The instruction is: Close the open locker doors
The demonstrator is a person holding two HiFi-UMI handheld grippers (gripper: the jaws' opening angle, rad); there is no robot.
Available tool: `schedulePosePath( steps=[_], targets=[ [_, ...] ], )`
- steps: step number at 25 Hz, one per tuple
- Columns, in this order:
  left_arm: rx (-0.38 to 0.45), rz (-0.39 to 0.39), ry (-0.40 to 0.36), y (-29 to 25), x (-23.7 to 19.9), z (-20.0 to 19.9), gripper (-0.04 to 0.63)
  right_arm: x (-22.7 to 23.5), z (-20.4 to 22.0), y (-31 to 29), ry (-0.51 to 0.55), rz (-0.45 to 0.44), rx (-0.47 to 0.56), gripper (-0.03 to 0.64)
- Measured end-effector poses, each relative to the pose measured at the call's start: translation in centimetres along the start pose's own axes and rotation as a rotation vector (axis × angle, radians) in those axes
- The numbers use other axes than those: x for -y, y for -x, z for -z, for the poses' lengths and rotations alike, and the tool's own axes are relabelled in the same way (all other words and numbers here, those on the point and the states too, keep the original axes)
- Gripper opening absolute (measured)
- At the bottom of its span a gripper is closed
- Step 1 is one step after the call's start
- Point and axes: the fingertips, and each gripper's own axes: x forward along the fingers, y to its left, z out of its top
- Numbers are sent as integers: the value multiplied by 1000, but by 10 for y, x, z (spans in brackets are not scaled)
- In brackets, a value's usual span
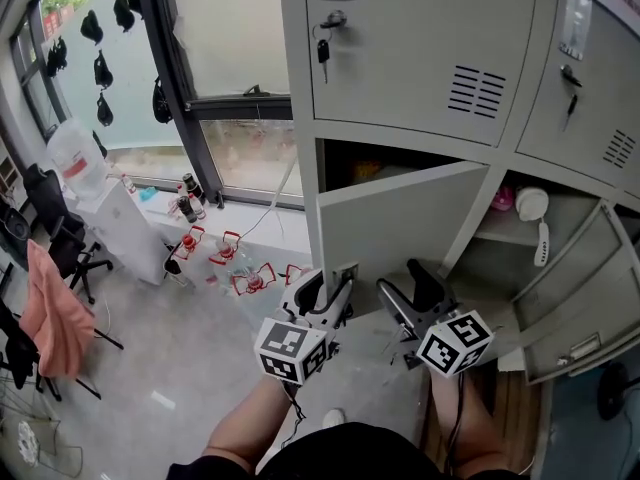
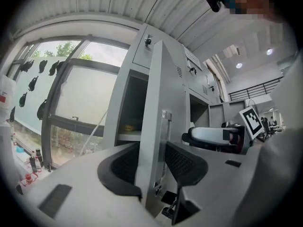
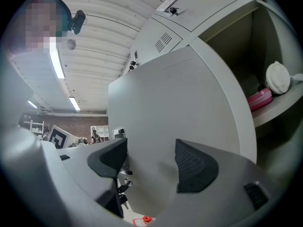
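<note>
Grey steel door (image 1: 400, 218) hangs half open on the lower left locker (image 1: 300, 148). Left gripper (image 2: 152, 157) loosely straddles its free edge, jaws apart, steering; right gripper (image 3: 151, 157), wide and empty, faces the door to push.

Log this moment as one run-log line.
left locker door: part open | left gripper: open, straddling its free edge | right gripper: open, empty, at its face | right locker door: wide open

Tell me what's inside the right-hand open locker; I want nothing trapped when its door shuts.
On the right-hand open locker's shelf sit a white round object and a pink item. The locker frame partly covers the pink item. Below the shelf nothing can be made out.
</note>
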Motion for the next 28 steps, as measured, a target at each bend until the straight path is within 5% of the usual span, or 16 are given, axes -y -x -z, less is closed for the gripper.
schedulePosePath(
  steps=[28],
  targets=[
    [15, 21, -8, -8, -46, -3, 224, 21, -1, -42, 6, 91, 30, 311]
  ],
)
